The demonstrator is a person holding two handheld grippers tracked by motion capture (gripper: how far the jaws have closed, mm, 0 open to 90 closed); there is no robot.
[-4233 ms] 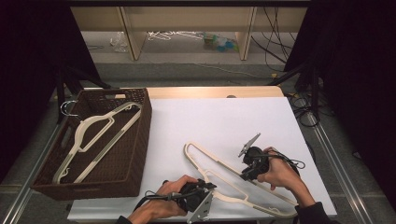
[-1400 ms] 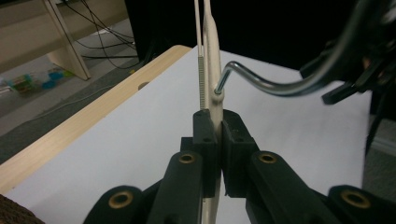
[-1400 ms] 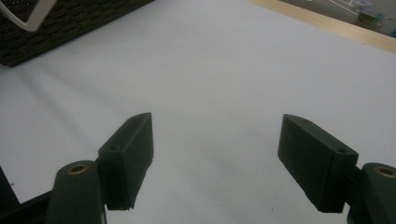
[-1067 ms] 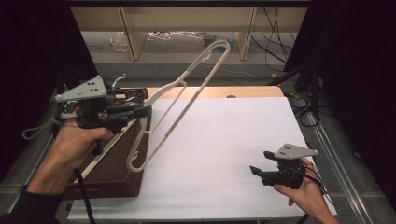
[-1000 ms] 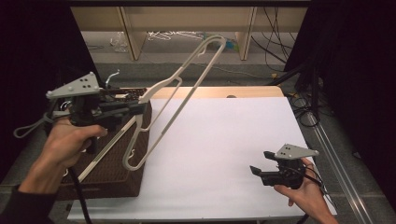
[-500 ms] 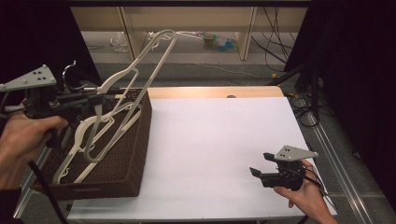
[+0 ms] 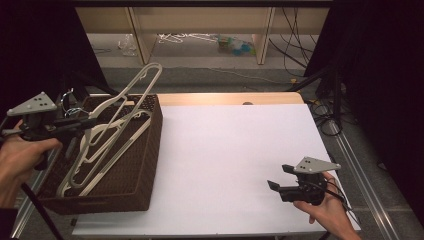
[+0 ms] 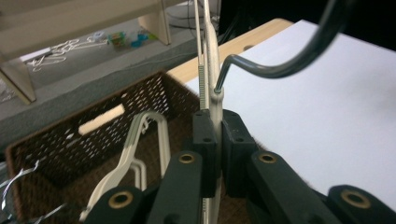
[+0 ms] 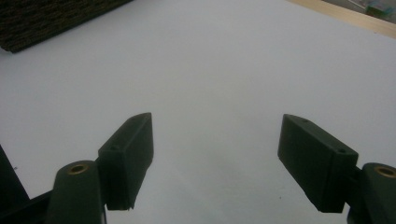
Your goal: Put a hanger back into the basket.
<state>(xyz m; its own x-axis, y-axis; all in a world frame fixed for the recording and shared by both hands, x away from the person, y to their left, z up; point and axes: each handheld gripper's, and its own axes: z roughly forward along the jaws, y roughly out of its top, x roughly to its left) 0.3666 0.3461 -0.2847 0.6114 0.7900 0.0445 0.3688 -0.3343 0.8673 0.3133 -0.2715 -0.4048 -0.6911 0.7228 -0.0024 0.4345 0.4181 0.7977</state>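
A cream plastic hanger (image 7: 136,89) slants up over the brown woven basket (image 7: 131,192) at the table's left. My left gripper (image 7: 89,123) is shut on it, near its neck. In the left gripper view the jaws pinch the hanger (image 8: 214,100) just below its metal hook (image 8: 280,67). A second cream hanger (image 7: 102,156) lies inside the basket, and it appears below the jaws as the hanger (image 8: 133,151) in the basket (image 8: 70,135). My right gripper (image 7: 276,186) hovers open and holds nothing over the white table top (image 7: 225,150) at the front right; from its own camera the right gripper (image 9: 215,158) has wide-apart jaws.
A wooden strip (image 7: 225,98) runs along the table's far edge. Beyond it stand shelf legs, with wire hangers (image 7: 185,37) on the floor. Cables (image 7: 325,115) trail off the right side. The basket corner (image 9: 46,18) lies far ahead of the right gripper.
My left gripper picked the hanger up off the table, carried it left through the air and now holds it lower over the basket. The right gripper let go and stays put, open.
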